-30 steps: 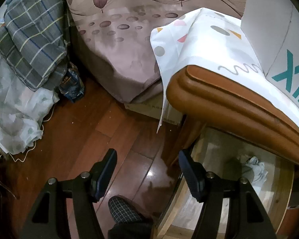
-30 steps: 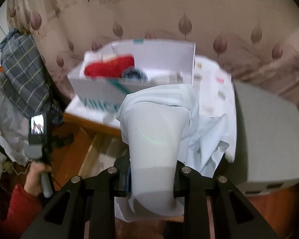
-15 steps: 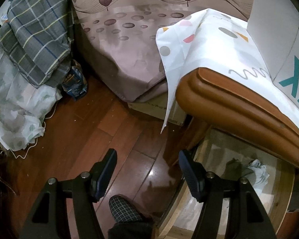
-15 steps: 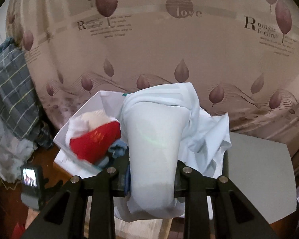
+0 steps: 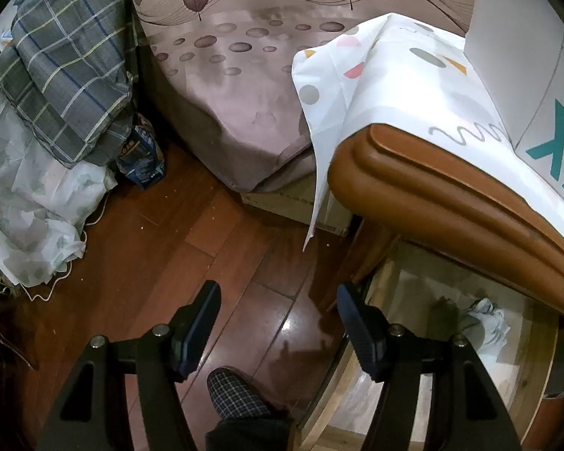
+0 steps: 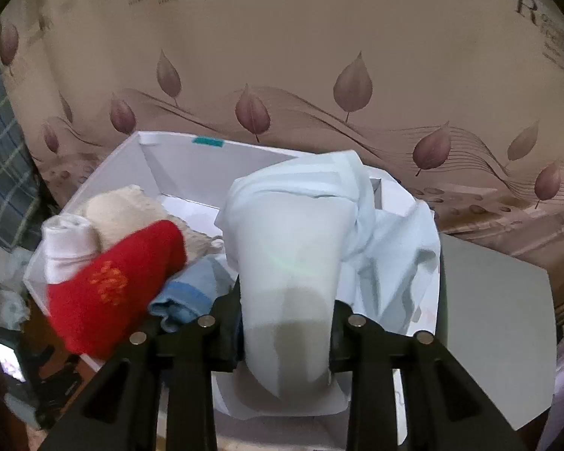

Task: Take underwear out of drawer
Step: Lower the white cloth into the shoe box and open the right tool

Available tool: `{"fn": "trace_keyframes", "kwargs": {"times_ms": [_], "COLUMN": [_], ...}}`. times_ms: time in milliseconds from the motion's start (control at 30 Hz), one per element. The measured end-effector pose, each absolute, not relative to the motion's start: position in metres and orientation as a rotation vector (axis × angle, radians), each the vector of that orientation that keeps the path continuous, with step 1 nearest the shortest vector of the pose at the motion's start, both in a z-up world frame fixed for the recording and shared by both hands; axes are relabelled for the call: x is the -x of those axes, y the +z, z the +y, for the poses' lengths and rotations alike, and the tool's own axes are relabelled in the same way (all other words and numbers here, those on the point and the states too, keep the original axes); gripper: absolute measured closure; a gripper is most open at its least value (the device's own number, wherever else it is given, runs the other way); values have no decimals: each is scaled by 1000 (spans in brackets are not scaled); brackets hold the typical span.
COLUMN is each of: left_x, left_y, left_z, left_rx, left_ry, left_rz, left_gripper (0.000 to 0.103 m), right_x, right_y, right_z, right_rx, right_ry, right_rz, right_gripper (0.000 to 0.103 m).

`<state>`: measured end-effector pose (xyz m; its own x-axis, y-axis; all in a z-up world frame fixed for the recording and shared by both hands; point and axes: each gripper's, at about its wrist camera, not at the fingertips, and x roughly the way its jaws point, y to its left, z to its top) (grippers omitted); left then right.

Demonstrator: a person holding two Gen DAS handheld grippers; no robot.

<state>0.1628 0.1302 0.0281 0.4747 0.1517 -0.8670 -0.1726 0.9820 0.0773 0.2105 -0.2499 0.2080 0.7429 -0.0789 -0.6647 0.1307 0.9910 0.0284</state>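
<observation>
In the right wrist view my right gripper (image 6: pixel 285 323) holds the pale blue underwear (image 6: pixel 289 255) upright between its jaws. The jaws are opening, and the cloth still fills the gap between them. The underwear hangs over the near right part of a white cardboard box (image 6: pixel 191 158). In the left wrist view my left gripper (image 5: pixel 277 300) stands open over the wooden floor with nothing in it. To its right is the open drawer (image 5: pixel 402 293) below the brown cabinet top (image 5: pixel 451 195). A crumpled white cloth (image 5: pixel 485 323) lies in the drawer.
The box holds a red garment (image 6: pixel 109 285), white, beige and blue rolled pieces. A grey flat lid (image 6: pixel 496 323) lies right of it. A bed with a leaf-print sheet (image 6: pixel 319 56) stands behind. Plaid bedding (image 5: pixel 67 67) is piled at the left, and a slippered foot (image 5: pixel 237 394) is below.
My right gripper has carried the underwear forward, from in front of the cabinet to over the white box, which now fills the view. The left gripper has stayed put.
</observation>
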Motion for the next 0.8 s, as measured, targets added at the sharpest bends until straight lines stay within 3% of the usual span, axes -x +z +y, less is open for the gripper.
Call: {"fn": "trace_keyframes", "kwargs": {"times_ms": [467, 600, 800], "left_x": [-163, -163, -163], "left_y": [27, 26, 22], "left_z": [131, 132, 135], "left_rx": [30, 39, 55], "left_ry": [195, 192, 190], "left_rz": [1060, 1066, 1084], "left_gripper": [37, 37, 37], "right_x": [-245, -242, -220], "right_y": [176, 179, 198], "right_z": [-243, -239, -242], "right_rx": [-57, -47, -56], "right_ry": [-138, -150, -161], "right_rz": [804, 796, 738], "right_gripper": [54, 34, 31]}}
